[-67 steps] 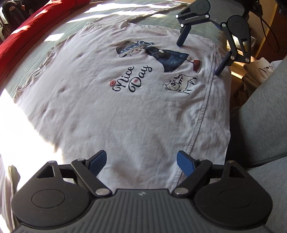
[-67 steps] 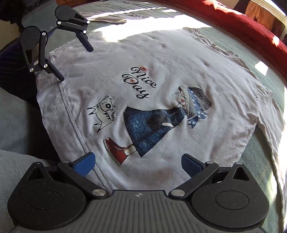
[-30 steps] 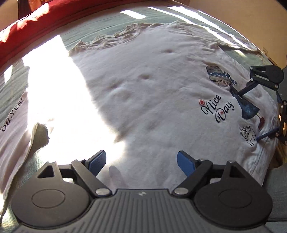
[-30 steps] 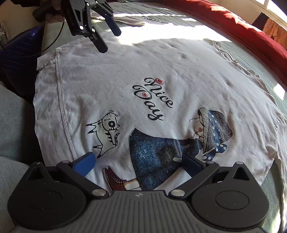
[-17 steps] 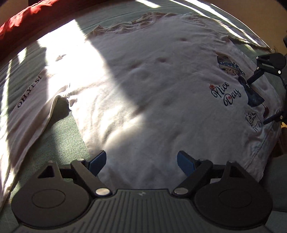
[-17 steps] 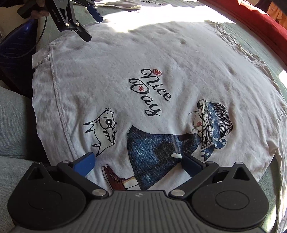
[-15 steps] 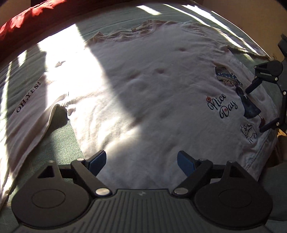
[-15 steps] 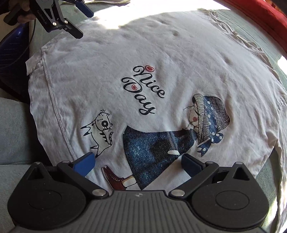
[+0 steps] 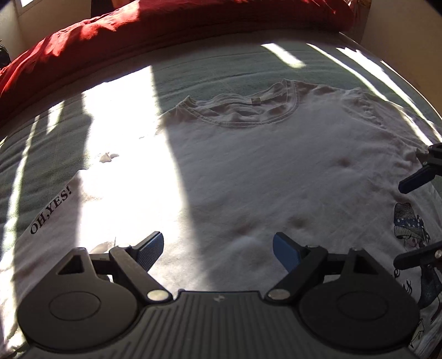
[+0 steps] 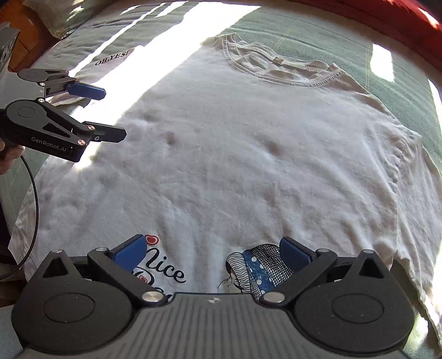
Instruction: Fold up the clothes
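Partly sun-bleached, T-shirt (image 9: 262,176) lies flat; both grippers' jaws gape wide, holding nothing.

White printed T-shirt (image 10: 234,154) spread flat, front up, on green bedcover, collar at far end

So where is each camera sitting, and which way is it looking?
Left wrist: sits on the left gripper, looking down at the white T-shirt toward its collar; own open jaws show.
Right wrist: sits on the right gripper, facing the same T-shirt; own open jaws show.
Shared: the T-shirt, the "OH,YES!" cloth, the red blanket, and each other's gripper.
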The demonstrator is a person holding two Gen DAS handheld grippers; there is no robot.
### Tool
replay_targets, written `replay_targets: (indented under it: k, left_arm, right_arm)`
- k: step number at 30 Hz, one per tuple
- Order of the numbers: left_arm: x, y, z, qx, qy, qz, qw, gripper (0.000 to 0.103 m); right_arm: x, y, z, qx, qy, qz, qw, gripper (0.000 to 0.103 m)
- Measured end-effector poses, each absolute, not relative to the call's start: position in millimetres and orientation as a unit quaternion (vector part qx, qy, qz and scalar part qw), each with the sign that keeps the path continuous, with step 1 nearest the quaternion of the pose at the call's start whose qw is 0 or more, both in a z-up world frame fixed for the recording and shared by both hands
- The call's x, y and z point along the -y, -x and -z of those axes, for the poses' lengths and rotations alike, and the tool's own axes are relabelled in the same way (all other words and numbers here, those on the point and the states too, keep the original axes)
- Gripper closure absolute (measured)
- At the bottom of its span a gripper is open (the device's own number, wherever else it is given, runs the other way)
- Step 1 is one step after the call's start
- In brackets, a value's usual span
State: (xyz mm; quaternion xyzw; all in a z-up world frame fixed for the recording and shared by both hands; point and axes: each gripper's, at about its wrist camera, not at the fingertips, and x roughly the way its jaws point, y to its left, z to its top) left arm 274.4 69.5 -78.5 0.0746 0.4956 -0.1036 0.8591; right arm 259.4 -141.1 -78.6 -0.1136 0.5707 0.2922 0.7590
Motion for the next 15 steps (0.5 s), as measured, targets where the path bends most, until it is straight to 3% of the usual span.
replay_targets:
  k: [15]
  left_arm:
    - [-89,-298,111,-0.491,-0.003,-0.004,0.871,0.016]
  right_arm:
    - [129,-278,107,-0.549,0.053,-0.244,0.798,0.0]
